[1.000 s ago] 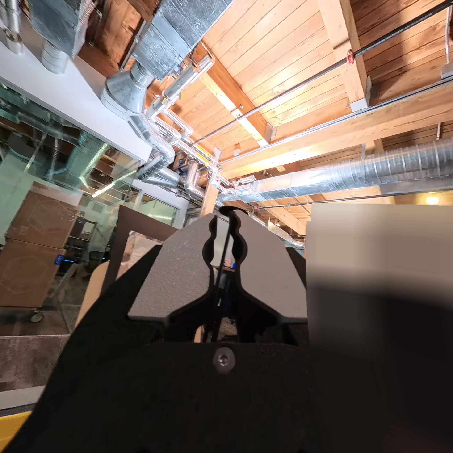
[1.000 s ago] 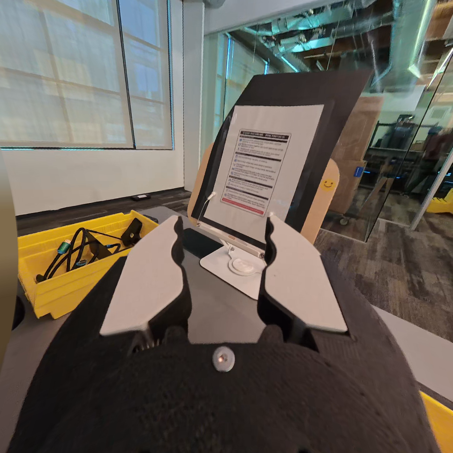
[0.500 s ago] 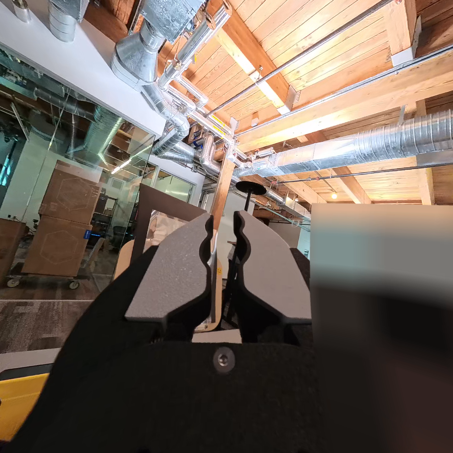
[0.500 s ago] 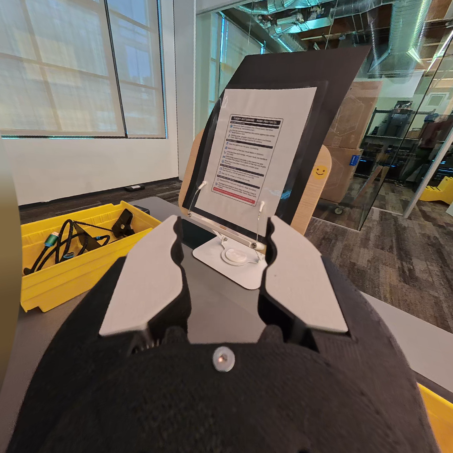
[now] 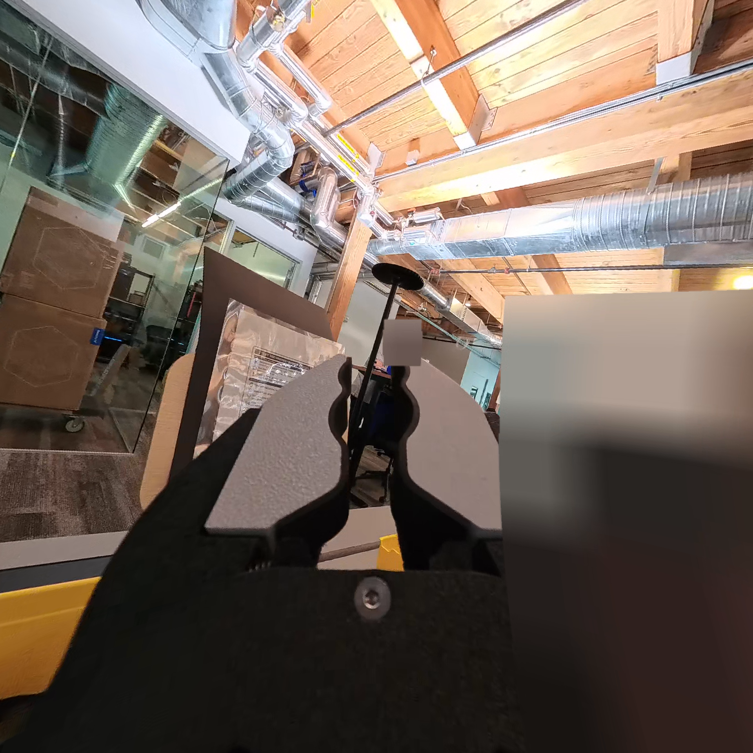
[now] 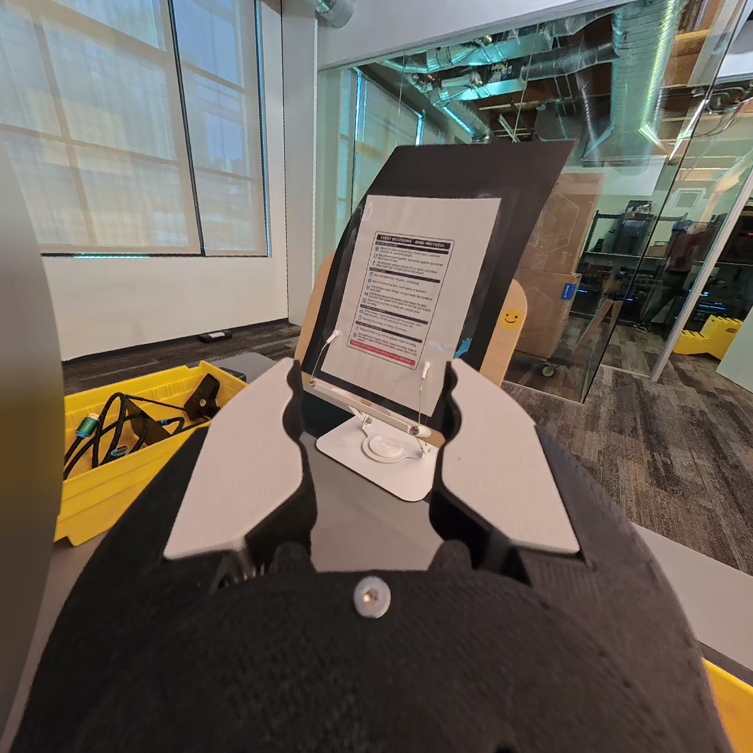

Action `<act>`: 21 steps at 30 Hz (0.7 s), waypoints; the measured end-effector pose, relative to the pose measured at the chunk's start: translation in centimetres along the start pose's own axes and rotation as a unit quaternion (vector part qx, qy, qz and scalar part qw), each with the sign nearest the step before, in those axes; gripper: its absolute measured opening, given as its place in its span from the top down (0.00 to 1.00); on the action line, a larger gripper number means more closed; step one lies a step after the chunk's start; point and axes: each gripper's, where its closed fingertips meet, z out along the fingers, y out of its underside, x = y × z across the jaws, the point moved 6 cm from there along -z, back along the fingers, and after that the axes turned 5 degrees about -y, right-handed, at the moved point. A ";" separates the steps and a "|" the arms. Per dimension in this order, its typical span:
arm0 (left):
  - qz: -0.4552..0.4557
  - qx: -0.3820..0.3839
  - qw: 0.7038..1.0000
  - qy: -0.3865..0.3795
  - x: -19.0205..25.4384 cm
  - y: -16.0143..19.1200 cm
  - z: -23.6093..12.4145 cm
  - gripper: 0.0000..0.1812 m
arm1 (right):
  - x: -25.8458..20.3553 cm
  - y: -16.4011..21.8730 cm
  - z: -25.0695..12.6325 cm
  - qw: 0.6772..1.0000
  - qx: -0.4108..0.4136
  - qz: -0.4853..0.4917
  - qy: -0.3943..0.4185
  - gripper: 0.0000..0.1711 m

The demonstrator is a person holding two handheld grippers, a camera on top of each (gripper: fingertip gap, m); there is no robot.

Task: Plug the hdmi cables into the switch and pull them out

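Observation:
Black braided HDMI cables [image 6: 110,432] with green and blue plugs lie tangled in a yellow bin [image 6: 102,493] at the left of the grey table in the right wrist view. A black boxy device [image 6: 144,423] lies among them; I cannot tell whether it is the switch. My right gripper [image 6: 371,366] is open and empty above the table, to the right of that bin, and faces a document stand. My left gripper [image 5: 371,364] points up towards the ceiling, its fingers a narrow gap apart with nothing between them. The left wrist view shows no cable or switch.
A document stand [image 6: 379,460] with a white base holds a printed sheet on a black board straight ahead of the right gripper; it also shows in the left wrist view [image 5: 260,366]. Yellow bin edges sit at lower left [image 5: 40,619] and lower right [image 6: 729,701]. Glass walls, carpet beyond. The grippers' ends are close to 35 centimetres from one another.
My left gripper has tilted down from the ceiling towards the room and its fingers have parted a little. My right gripper has drawn back slightly and stays open.

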 end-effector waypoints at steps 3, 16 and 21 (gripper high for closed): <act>-0.005 0.006 1.000 0.014 0.5 -0.3 -0.2 0.91 | 0.3 -0.5 -0.6 1.000 0.006 0.004 0.007 0.61; -0.002 0.016 1.000 0.022 1.1 -1.1 -1.1 0.91 | 1.0 -0.6 -1.2 1.000 0.003 0.018 0.024 0.60; 0.005 0.032 0.999 0.022 1.4 -1.5 -1.5 0.91 | 1.1 0.2 -0.6 0.999 -0.008 0.023 0.024 0.59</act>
